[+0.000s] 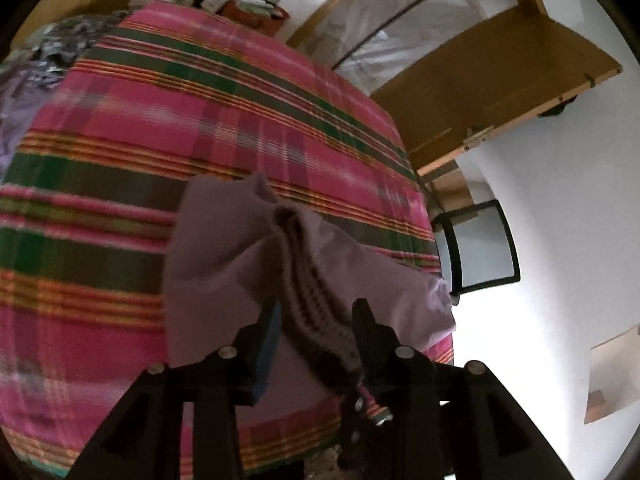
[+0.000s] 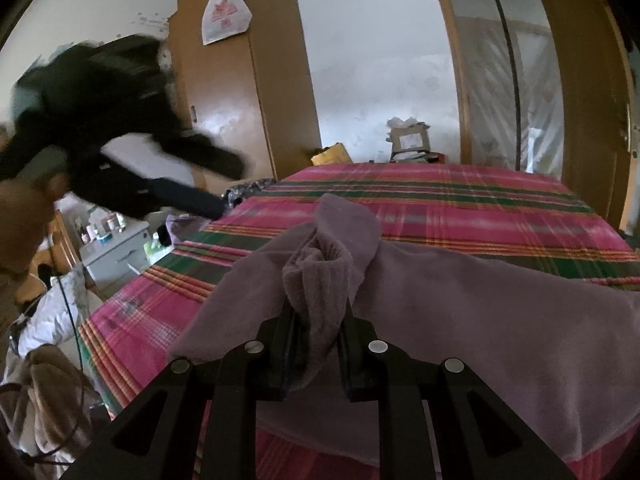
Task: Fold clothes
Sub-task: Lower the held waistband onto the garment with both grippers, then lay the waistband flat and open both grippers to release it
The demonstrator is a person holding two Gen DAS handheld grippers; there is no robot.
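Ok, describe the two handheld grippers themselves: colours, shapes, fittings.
Both are matte black. The left gripper has two narrow fingers on angular struts with round silver bolt heads, and a blue pad lining one finger. The right gripper has the same black struts and silver bolts. No markings show.

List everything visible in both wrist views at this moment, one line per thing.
Garment: one, mauve, ribbed hem, on the bed near edge.
Bedspread: one, pink-green plaid, covering the bed.
Clothes pile: one, dark patterned, far bed corner.
Wardrobe: one, brown wood, against the wall.
Plastic bag: one, white, hanging on the wardrobe.
Cardboard box: one, brown, beyond the bed.
Left gripper: black, jaws apart around the hem.
Right gripper: black, clamped on bunched fabric.
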